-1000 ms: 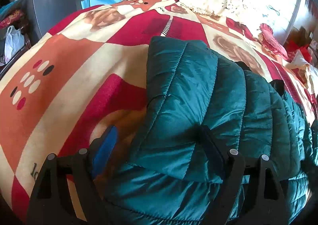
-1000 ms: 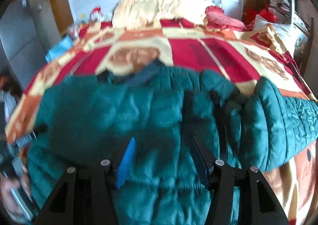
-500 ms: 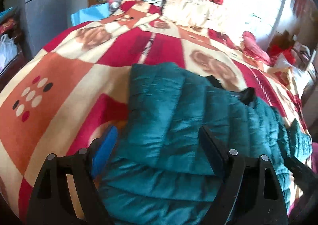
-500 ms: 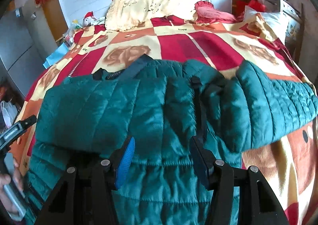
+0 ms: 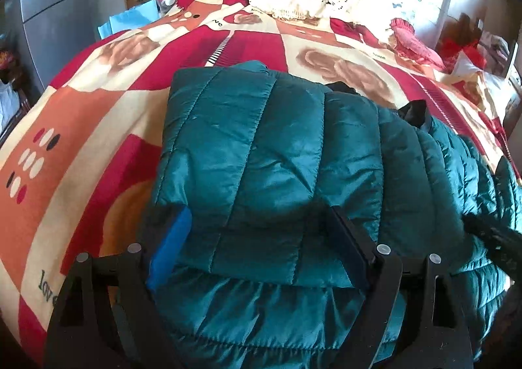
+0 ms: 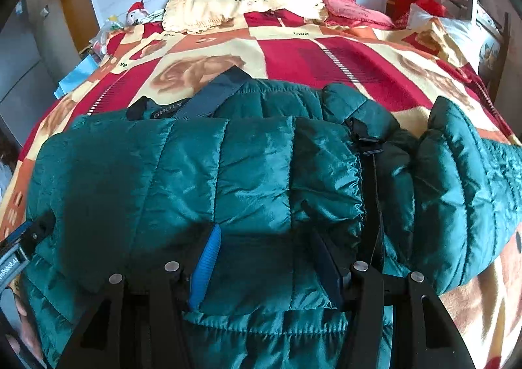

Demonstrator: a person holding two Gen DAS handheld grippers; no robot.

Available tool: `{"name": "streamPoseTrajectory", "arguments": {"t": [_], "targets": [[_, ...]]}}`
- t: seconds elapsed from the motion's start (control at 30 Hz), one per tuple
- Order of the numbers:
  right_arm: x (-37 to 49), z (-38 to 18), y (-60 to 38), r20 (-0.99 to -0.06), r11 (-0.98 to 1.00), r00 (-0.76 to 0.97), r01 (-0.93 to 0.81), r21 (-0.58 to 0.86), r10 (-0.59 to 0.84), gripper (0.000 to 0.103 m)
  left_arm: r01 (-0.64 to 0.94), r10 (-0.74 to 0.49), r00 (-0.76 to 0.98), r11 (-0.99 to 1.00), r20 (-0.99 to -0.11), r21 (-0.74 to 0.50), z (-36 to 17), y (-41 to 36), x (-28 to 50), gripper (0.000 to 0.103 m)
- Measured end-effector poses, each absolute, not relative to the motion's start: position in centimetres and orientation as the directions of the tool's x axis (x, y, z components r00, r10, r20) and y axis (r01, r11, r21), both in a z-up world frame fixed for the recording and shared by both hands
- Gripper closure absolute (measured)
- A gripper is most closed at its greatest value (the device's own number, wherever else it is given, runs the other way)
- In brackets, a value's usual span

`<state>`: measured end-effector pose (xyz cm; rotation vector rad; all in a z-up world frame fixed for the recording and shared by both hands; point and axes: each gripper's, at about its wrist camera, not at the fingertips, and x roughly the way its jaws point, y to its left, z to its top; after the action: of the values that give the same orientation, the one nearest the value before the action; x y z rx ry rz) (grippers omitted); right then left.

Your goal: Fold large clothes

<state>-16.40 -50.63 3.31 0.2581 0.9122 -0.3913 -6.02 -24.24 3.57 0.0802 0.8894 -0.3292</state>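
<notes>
teal puffer jacket [image 5: 261, 147] between open left tongs [image 5: 257, 245] on blanket [image 5: 81, 127]

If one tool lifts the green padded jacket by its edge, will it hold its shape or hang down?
The jacket would probably droop: its folded layers already sag in soft creases over the blanket. It looks puffy, so likely light for its size. The shiny fabric may slip between the tool's fingers.
</notes>
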Motion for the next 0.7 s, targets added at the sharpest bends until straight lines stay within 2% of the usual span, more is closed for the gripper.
{"name": "streamPoseTrajectory", "arguments": {"t": [0.2, 0.3, 0.43, 0.53, 0.6, 0.67, 0.7], "targets": [[-18.9, 5.1, -49.6, -0.776, 0.907, 0.594, 0.416, 0.069, -0.213, 0.048, 0.316, -0.258, 0.593, 0.946, -0.762, -0.075, 3.3, -24.0, -6.3, 0.018], [-18.8, 3.3, -49.4, -0.815, 0.916, 0.538, 0.401, 0.022, -0.216, 0.048, 0.319, -0.258, 0.595, 0.945, -0.761, -0.071, 3.3, -24.0, -6.5, 0.018], [-19.6, 3.5, -49.1, -0.813, 0.917, 0.537, 0.398, 0.010, -0.225, 0.048, 0.310, -0.251, 0.591, 0.948, -0.767, -0.071, 3.7, -23.8, -6.9, 0.018], [-21.1, 4.6, -48.6, -0.798, 0.921, 0.567, 0.388, 0.041, -0.204, 0.048, 0.301, -0.283, 0.589, 0.946, -0.757, -0.119, 4.6, -23.2, -7.9, 0.018], [-22.0, 5.1, -48.2, -0.791, 0.925, 0.580, 0.376, 0.050, -0.193, 0.044, 0.299, -0.311, 0.593, 0.941, -0.743, -0.155, 5.3, -22.8, -8.8, 0.018], [-22.7, 5.6, -47.9, -0.787, 0.928, 0.586, 0.370, 0.048, -0.192, 0.033, 0.310, -0.327, 0.596, 0.936, -0.733, -0.166, 5.9, -23.0, -9.7, 0.018], [-23.0, 5.8, -47.9, -0.784, 0.929, 0.590, 0.368, 0.047, -0.195, 0.032, 0.319, -0.331, 0.597, 0.934, -0.731, -0.163, 6.1, -23.2, -10.2, 0.018]]}}
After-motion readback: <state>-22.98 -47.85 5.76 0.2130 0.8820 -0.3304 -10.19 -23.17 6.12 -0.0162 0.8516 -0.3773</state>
